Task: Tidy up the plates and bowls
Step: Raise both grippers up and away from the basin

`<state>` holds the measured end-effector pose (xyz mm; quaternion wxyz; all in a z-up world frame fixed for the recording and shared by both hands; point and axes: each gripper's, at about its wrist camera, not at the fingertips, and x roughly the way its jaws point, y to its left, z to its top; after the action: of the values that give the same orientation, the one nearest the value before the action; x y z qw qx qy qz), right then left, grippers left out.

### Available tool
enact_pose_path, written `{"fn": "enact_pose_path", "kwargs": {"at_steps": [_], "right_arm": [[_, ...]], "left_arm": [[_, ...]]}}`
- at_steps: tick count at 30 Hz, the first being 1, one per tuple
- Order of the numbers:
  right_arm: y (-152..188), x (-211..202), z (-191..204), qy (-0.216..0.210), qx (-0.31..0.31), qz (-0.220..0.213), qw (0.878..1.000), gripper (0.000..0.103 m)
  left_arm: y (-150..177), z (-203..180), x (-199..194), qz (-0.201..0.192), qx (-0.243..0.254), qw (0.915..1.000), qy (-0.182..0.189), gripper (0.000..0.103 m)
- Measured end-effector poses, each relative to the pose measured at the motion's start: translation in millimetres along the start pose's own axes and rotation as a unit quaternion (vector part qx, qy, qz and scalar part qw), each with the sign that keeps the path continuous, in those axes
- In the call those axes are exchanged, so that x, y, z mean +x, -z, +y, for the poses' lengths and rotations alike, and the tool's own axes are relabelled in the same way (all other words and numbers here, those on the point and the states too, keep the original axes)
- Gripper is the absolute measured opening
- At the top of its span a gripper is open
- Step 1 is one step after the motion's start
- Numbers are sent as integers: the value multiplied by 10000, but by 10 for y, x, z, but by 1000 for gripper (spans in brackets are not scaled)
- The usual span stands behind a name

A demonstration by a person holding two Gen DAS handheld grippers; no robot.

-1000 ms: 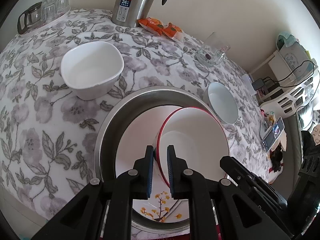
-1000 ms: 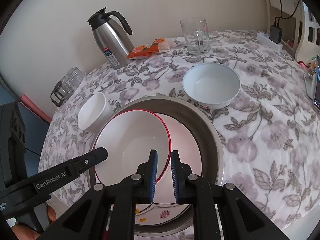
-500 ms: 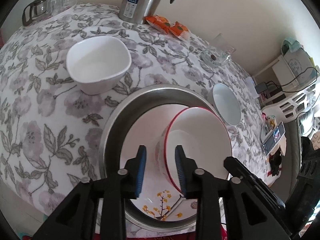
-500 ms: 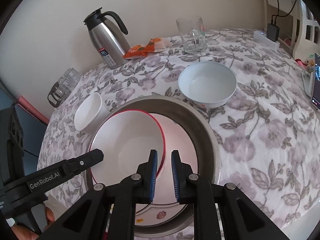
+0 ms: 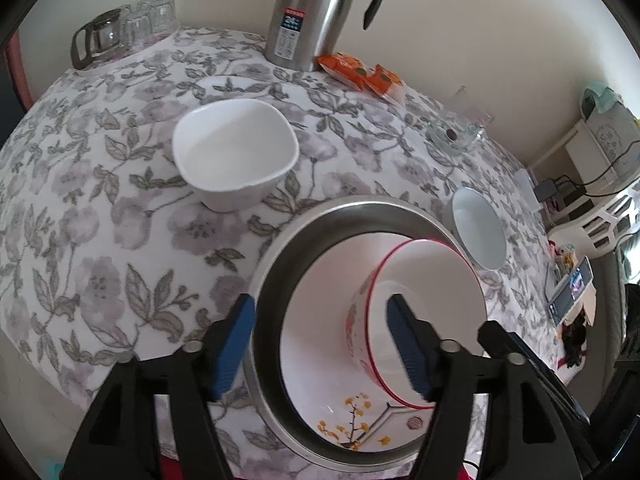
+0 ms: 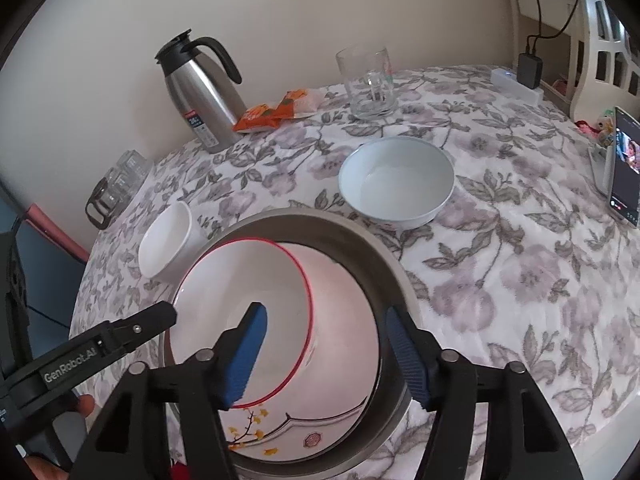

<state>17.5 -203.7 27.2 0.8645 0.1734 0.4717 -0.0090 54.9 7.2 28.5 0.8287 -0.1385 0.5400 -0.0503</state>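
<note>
Red-rimmed bowl (image 5: 424, 320) nested inside steel basin (image 6: 384, 276); left tool (image 5: 320, 344) and right tool (image 6: 324, 356) opening, pads clear, releasing it.

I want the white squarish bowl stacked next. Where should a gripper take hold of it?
Grip the white squarish bowl by its thin rim, probably the near wall, coming down from above with one finger inside. It stands upright and empty on the tablecloth, its body too wide to span.
</note>
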Motion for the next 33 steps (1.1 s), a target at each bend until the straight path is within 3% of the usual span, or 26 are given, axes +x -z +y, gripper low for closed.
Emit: {"fn": "enact_pose_path", "kwargs": {"at_steps": [2,8,12,17,33], "right_arm": [[-8,-2,-20,7,38,-19,10000,76],[-10,12,-62,22,116,-39,9999,85],[-10,16,-72,-3,136,-45,9999,103],[-6,23,-64,17,127,-66,9999,103],[-21,-22,-27,37,36,-124,9999,103]], "left_arm": [[-8,31,-5,-48,-59,9999,-82,79],[-17,136,9,-79,-252,9993,-271,83],[-19,187,-4,-178,-366,9984,-395,91],[-23,213,-24,-390,-371,9966,-621,100],[-54,214,-135,-740,-358,9942,-689,101]]}}
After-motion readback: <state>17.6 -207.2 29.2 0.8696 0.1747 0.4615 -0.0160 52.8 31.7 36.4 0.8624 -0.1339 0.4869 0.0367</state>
